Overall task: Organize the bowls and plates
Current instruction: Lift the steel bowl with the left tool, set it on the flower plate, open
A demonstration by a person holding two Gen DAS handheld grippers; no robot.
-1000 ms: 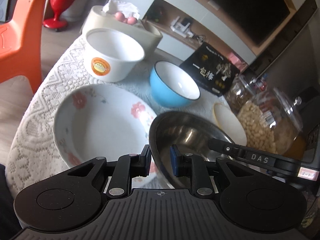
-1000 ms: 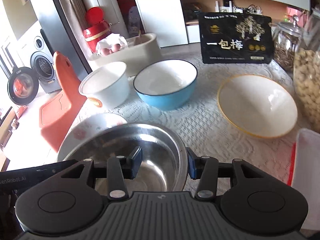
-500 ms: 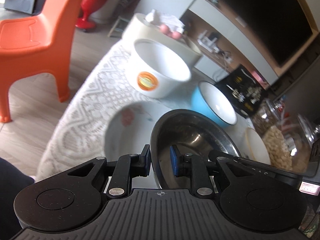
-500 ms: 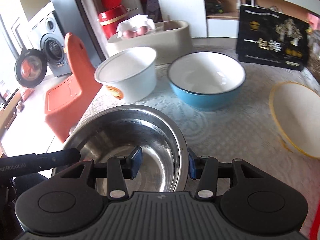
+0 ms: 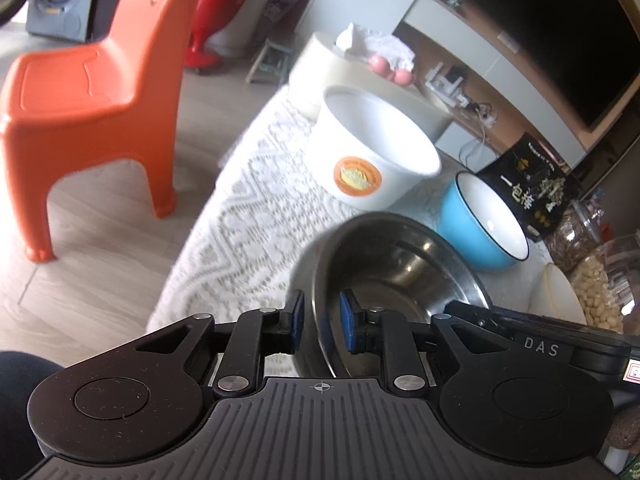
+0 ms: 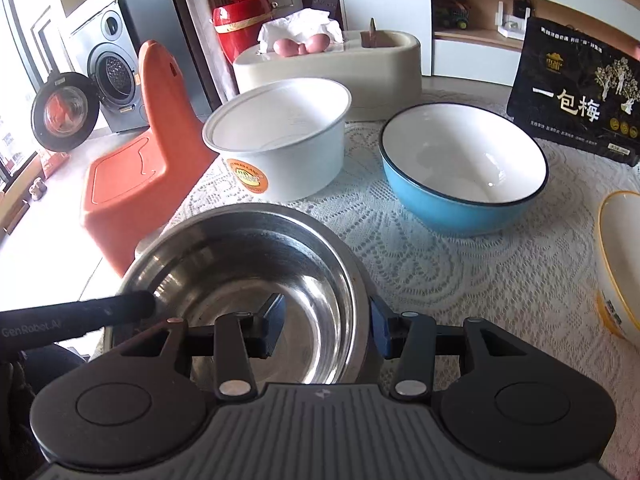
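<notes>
Landmark: steel bowl, near table edge on lace tablecloth.

Orange chair left of it, off table. White bowl with orange label just behind. Beige tray with eggs farther behind. Blue bowl behind-right. Black packet beyond that. Yellow-rimmed bowl far right.

Left gripper straddles bowl's left rim, small gaps showing; cannot tell if clamped. Right gripper straddles right rim, pads spread, not pinching.
</notes>
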